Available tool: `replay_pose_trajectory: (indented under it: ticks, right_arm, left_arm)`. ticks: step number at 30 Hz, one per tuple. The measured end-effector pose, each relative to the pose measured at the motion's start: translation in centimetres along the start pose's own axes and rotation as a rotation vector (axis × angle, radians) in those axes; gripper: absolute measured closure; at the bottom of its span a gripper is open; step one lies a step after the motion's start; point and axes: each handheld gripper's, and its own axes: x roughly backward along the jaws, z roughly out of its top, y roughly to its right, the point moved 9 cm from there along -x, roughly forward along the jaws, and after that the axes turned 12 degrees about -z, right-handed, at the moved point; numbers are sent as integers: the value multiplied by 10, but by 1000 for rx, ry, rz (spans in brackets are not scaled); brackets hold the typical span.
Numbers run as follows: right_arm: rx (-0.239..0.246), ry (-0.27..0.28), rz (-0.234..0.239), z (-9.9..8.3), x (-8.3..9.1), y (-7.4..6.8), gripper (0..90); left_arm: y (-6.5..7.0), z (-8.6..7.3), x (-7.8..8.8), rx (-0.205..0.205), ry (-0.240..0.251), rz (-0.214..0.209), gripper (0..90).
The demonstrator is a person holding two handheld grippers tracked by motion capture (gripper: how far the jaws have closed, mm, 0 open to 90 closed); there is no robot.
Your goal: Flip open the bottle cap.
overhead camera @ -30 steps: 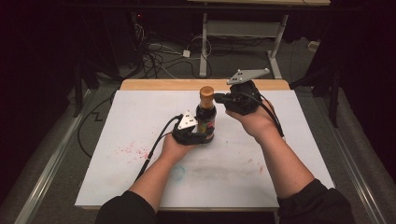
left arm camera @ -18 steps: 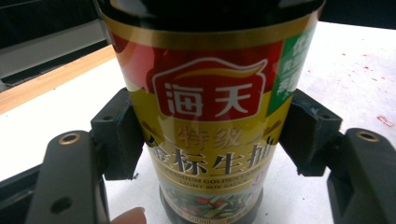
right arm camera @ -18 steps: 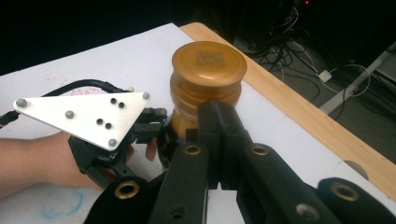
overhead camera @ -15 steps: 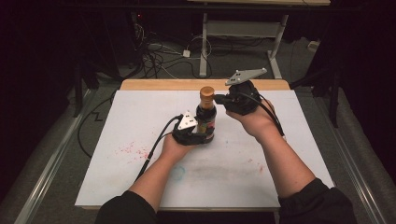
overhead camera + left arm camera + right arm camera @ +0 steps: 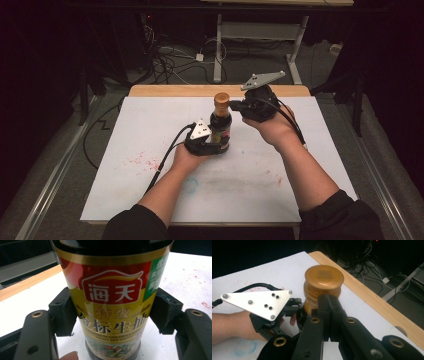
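"海天", "PREMIUM GOLDEN LABEL" on bottle label (image 5: pixel 113 315)

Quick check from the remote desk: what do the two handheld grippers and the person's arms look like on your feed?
Both grippers are black, the left gripper and the right gripper alike, each topped by a pale three-cornered plate studded with small dots. The jaws are black bars with brass-ringed holes. A black cable trails from each. The person wears dark sleeves pushed up above the elbows.

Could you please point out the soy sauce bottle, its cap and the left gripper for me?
soy sauce bottle (image 5: pixel 112 292): left gripper view, on the red label.
cap (image 5: pixel 324 276): right gripper view, on its flat top.
left gripper (image 5: pixel 212 145): high view, at its jaws beside the bottle's base.
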Motion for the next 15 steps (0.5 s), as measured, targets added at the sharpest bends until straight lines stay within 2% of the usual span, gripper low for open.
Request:
replay_pose_trajectory:
  ticks: [7,11,15]
  right_arm:
    - [27,-24,3,2,0,-3,900]
    - [69,-58,-6,6,0,-4,900]
    - [71,-66,-11,6,-1,-4,900]
  left_arm:
    - [0,0,0,0,-3,1,293]
    - [0,0,0,4,-2,2,293]
    - [0,0,0,-5,-7,7,291]
